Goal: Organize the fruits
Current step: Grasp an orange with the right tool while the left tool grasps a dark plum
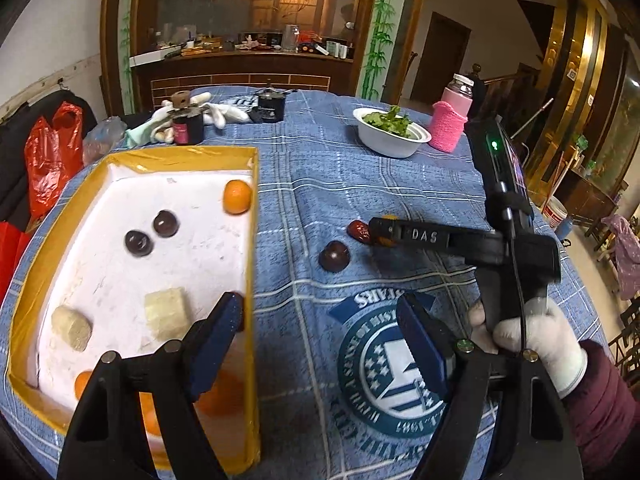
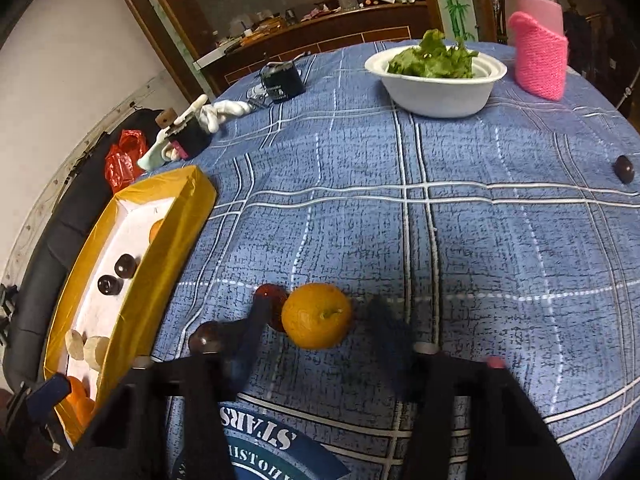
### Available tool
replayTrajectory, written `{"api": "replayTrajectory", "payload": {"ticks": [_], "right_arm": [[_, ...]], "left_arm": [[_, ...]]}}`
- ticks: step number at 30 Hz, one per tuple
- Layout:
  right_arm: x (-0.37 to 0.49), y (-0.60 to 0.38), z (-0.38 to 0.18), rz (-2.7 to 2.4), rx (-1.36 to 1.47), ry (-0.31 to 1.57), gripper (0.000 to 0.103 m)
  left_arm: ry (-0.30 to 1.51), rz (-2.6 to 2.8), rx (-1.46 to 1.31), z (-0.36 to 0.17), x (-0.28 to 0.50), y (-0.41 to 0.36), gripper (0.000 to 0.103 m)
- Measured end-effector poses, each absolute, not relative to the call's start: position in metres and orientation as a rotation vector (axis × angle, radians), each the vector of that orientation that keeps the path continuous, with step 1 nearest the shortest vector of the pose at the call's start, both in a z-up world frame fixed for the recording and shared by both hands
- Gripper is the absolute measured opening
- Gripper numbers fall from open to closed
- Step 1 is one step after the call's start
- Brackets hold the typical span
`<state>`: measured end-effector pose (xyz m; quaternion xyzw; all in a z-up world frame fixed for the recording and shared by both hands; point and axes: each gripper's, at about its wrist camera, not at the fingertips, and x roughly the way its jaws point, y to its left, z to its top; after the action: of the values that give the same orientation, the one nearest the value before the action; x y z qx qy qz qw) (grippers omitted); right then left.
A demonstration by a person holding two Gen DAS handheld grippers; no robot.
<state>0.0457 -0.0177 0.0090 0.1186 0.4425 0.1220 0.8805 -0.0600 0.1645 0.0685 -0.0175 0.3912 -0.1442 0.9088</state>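
Note:
My right gripper point(image 2: 320, 320) is low over the blue checked cloth with an orange point(image 2: 316, 316) between its blurred fingers. A narrow gap shows on each side of the fruit, so it is open. A red date point(image 2: 269, 294) and a dark plum point(image 2: 206, 336) lie just left of the orange. Another dark plum point(image 2: 624, 169) sits far right. My left gripper point(image 1: 320, 324) is open and holds nothing, straddling the right wall of the yellow tray point(image 1: 253, 264). In the tray lie two dark plums point(image 1: 139, 243), an orange point(image 1: 237, 197), pale fruit chunks point(image 1: 166, 312) and more oranges point(image 1: 220, 396).
At the back of the table stand a white bowl of greens point(image 1: 390, 132), a pink-sleeved bottle point(image 1: 450, 124), two black jars point(image 1: 188, 128) and white gloves point(image 1: 224, 112). A white-gloved hand point(image 1: 540, 340) holds the right gripper's handle. A red bag point(image 1: 52, 160) hangs off the table's left.

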Motion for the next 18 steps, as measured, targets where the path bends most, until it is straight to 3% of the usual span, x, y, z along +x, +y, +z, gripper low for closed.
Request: {"api": "replayTrajectory", "payload": {"ticks": [7,10,12,13,18], "right_arm": [[0.042,-0.034,0.012,0.284,0.32,0.901,0.037],[0.039,-0.044,0.016,0.284,0.354,0.878,0.037],[0.038,-0.05,0.018,0.277,0.372,0.874,0.037],[0.039,-0.051,0.019,0.276,0.378,0.873,0.037],[0.039,-0.05,0.024,0.286,0.378,0.865,0.038]], "left_arm": [[0.816,-0.319,0.02,0.06,-0.031,0.134,0.077],[0.848,-0.332,0.052,0.047,-0.013,0.123,0.066],[0.891,-0.333,0.071,0.036,0.002,0.116,0.046],[0.91,-0.331,0.073,0.031,0.006,0.115,0.043],[0.936,-0.308,0.093,0.019,0.018,0.109,0.041]]}}
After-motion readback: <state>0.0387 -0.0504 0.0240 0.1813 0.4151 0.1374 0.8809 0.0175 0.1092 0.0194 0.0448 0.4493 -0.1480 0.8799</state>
